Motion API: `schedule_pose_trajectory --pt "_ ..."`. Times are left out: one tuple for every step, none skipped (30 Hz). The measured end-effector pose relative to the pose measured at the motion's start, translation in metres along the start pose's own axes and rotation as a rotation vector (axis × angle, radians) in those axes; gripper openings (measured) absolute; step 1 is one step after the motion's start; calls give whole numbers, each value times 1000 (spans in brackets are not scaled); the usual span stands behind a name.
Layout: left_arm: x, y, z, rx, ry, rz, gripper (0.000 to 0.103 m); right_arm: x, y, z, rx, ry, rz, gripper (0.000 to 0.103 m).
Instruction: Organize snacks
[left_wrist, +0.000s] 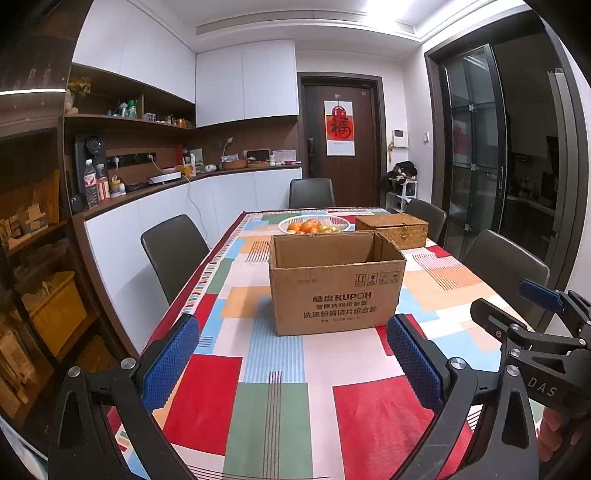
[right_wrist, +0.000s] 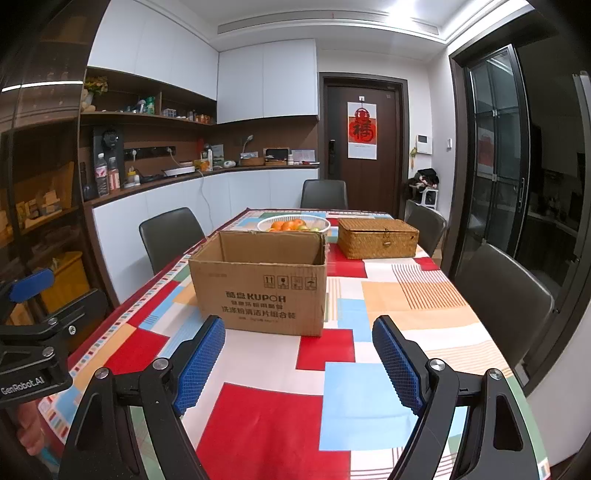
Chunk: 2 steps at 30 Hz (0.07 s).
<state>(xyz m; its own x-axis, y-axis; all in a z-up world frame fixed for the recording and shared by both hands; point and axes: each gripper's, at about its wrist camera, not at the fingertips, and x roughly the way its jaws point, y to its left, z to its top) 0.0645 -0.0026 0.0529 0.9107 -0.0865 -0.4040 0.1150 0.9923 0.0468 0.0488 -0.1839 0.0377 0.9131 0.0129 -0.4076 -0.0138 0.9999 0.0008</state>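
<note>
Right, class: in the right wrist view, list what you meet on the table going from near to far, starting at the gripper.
Right gripper → cardboard box → white fruit basket → chair at the far end.

**My two grippers up close**

My left gripper (left_wrist: 291, 354) and right gripper (right_wrist: 298, 360) share black angular frames, round silver screws and blue dimpled pads (right_wrist: 199, 363). I read "DAS" in white on one body and "GenRobot.AI" on the other.
</note>
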Motion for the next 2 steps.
schedule_pose_trajectory --pt "0 0 0 0 1 0 103 0 0 0 -1 1 0 83" --pt "0 -1 0 0 1 0 103 0 0 0 -1 2 0 83"
